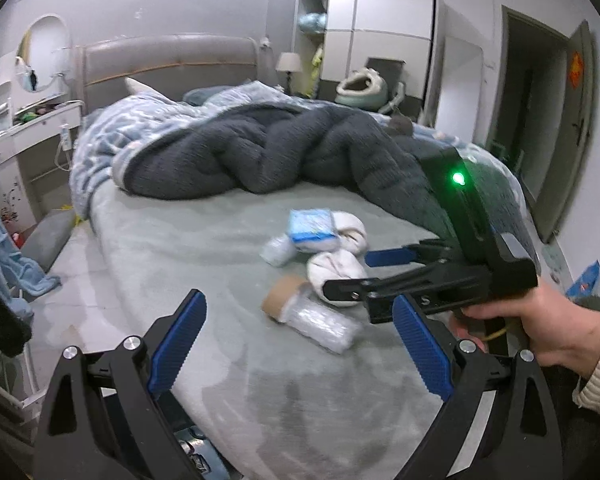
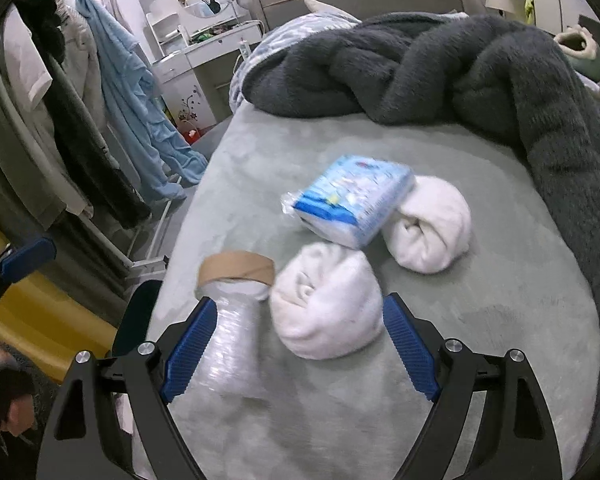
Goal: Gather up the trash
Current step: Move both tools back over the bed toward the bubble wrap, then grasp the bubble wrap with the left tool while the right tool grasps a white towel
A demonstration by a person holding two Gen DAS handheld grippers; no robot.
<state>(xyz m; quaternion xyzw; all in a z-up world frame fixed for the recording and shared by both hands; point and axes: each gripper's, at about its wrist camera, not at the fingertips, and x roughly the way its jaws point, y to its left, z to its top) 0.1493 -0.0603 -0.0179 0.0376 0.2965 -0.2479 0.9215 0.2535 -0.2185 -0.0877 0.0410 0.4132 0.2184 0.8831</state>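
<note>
Your right tongs (image 2: 296, 344) stand spread wide, pinching nothing; the near rolled white sock (image 2: 326, 300) and the clear crinkled plastic wrap on a brown cardboard ring (image 2: 232, 320) lie between their blue pads. Your left tongs (image 1: 296, 344) are spread too, empty. Behind that sock lies the blue-and-white tissue packet (image 2: 352, 200), on the grey-green bed sheet (image 2: 480, 280).
</note>
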